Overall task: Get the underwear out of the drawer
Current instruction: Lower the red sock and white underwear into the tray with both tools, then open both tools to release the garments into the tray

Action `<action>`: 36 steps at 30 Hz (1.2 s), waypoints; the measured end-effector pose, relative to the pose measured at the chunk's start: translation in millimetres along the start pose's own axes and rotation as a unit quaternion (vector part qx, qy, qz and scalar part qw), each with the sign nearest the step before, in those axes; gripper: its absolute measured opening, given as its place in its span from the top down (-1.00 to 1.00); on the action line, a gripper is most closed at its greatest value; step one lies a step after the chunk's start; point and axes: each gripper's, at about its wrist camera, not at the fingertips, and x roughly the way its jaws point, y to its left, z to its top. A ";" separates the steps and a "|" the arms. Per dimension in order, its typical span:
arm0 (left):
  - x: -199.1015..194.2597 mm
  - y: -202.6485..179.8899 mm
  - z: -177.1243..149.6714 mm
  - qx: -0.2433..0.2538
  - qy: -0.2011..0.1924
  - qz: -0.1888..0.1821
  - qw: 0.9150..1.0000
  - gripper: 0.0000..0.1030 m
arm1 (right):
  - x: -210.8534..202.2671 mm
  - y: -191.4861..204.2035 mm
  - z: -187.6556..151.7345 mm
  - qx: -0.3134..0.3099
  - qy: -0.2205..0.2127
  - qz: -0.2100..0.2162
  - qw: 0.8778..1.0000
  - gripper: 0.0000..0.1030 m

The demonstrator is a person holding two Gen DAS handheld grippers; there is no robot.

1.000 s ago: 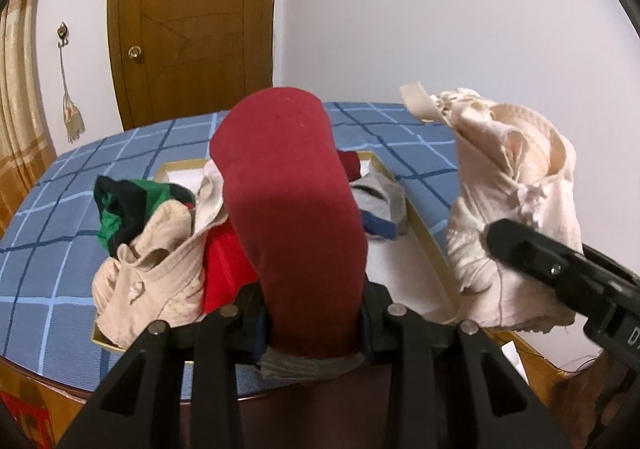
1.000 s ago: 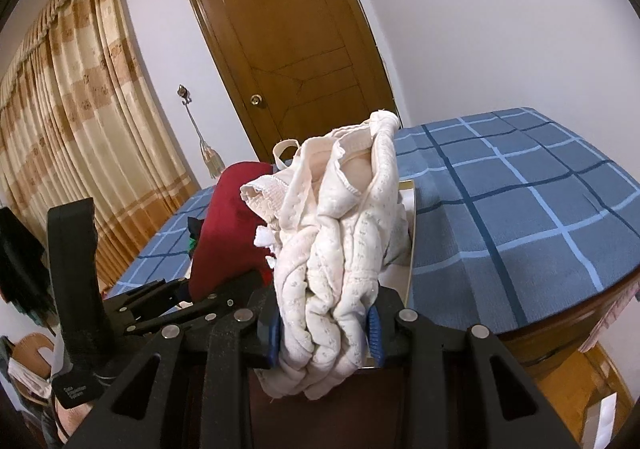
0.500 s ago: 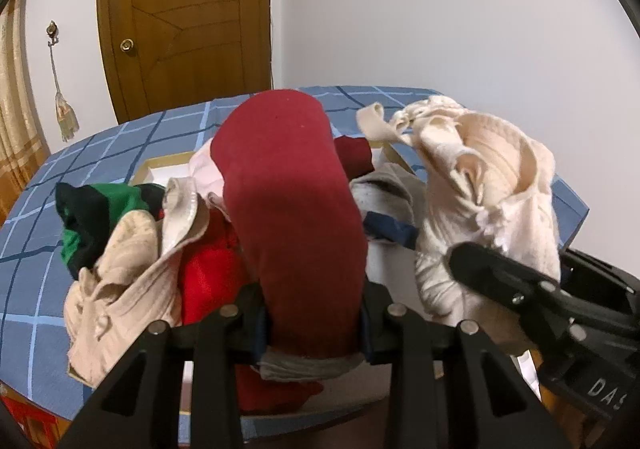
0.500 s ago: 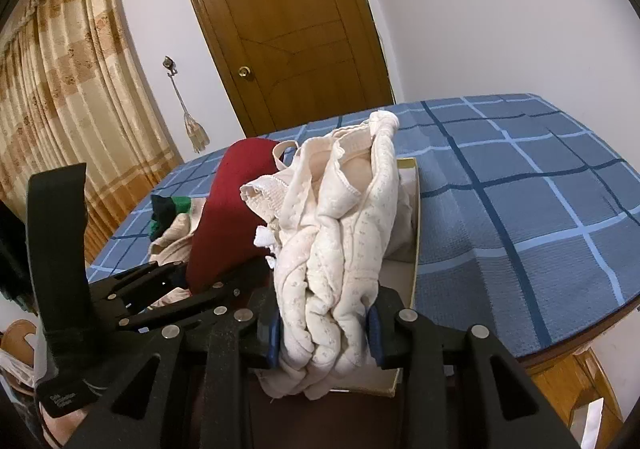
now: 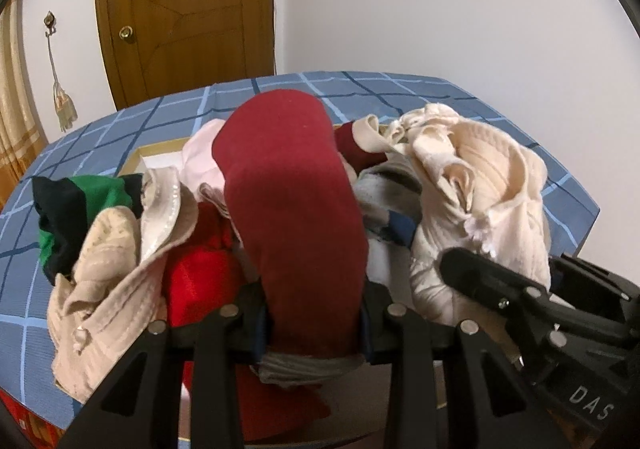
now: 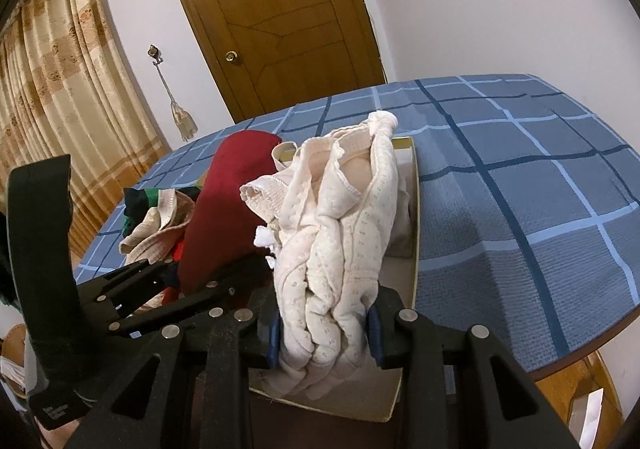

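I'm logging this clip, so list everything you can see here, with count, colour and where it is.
dark red garment: 1, dark red, clamped in the left gripper
cream garment: 1, cream, clamped in the right gripper
drawer box: 1, pale with tan rim, on the bed
beige garment: 1, beige, at the box's left edge
green and black garment: 1, left of the beige one
bright red garment: 1, in the box under the dark red one
grey garment: 1, in the box
bedspread: 1, blue check, over the bed
door: 1, brown wood, behind the bed
curtain: 1, tan, left of the door
left gripper: 1, black
right gripper: 1, black
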 end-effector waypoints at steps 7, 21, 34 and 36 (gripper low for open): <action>7.4 -0.8 -0.6 -0.006 0.009 0.002 1.000 0.34 | 17.4 -9.5 2.3 0.019 0.021 0.006 1.000 0.31; 18.7 0.2 5.3 -0.017 0.022 0.008 1.000 0.34 | 34.5 -17.6 4.4 0.026 0.039 -0.009 0.999 0.30; 20.0 1.1 3.1 -0.024 0.023 0.022 0.999 0.34 | 43.3 -13.0 10.1 -0.028 0.055 -0.022 0.998 0.30; 21.1 1.8 3.9 -0.025 0.024 0.024 0.999 0.34 | 46.1 -13.4 12.6 -0.033 0.059 -0.024 0.997 0.30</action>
